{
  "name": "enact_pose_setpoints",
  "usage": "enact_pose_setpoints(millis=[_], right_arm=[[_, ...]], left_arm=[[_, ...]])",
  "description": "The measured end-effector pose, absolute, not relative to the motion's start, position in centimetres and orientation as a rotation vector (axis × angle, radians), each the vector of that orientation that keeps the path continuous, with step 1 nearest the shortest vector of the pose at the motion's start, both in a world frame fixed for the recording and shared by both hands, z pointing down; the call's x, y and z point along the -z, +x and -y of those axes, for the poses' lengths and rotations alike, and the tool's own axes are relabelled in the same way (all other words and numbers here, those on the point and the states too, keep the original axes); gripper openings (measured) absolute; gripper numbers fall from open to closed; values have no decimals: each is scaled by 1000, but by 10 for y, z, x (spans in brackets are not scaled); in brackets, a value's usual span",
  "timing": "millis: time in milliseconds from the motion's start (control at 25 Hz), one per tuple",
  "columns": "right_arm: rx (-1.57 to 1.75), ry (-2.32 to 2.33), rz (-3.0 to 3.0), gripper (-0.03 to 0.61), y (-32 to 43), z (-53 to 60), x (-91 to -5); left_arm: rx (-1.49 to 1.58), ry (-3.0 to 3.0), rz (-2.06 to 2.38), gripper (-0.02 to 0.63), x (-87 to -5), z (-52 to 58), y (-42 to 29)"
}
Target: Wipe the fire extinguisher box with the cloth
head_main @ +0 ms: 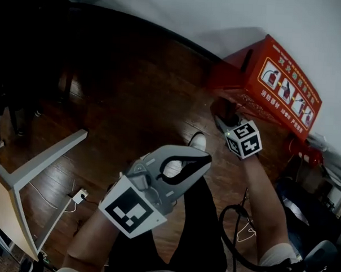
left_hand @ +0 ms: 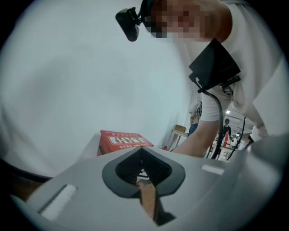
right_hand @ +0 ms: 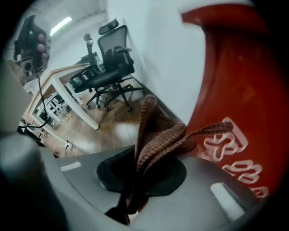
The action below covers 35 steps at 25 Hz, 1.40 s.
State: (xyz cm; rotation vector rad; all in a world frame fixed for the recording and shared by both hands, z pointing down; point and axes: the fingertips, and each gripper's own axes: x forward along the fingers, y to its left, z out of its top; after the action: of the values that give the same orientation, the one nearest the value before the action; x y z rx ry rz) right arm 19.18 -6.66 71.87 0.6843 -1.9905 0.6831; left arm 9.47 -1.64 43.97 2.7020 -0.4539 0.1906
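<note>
The red fire extinguisher box [head_main: 277, 89] stands on the wooden floor against the white wall, at the upper right of the head view. My right gripper [head_main: 226, 115] is shut on a brown knitted cloth [right_hand: 158, 135], and the cloth rests against the box's red side [right_hand: 244, 94] near its white print. In the right gripper view the cloth fills the right gripper [right_hand: 137, 185] and hangs out below it. My left gripper [head_main: 199, 160] hovers lower, over the person's leg, shut and holding nothing. From the left gripper [left_hand: 145, 182] the box [left_hand: 123, 140] shows further off.
A white-framed desk [head_main: 39, 162] stands at the left, with a power strip [head_main: 79, 196] and cables on the floor beside it. A black office chair [right_hand: 110, 58] and another desk [right_hand: 61, 88] stand behind. Red items [head_main: 305, 152] sit right of the box.
</note>
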Motion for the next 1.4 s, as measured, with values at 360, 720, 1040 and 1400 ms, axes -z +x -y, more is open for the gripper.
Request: enact_pose_setpoints(millis=[360, 720, 1040, 1400], right_arm=[[-105, -12, 1978, 54, 120, 90, -506], [134, -650, 1509, 54, 151, 182, -492], [-14, -1016, 1073, 52, 233, 190, -554], [-38, -1164, 929, 52, 257, 183, -639]], left_arm=[[-33, 2786, 538, 1, -336, 17, 4], [17, 2683, 848, 0, -353, 76, 11], [87, 2524, 986, 0, -364, 117, 37], [16, 2415, 1003, 0, -410, 136, 34]])
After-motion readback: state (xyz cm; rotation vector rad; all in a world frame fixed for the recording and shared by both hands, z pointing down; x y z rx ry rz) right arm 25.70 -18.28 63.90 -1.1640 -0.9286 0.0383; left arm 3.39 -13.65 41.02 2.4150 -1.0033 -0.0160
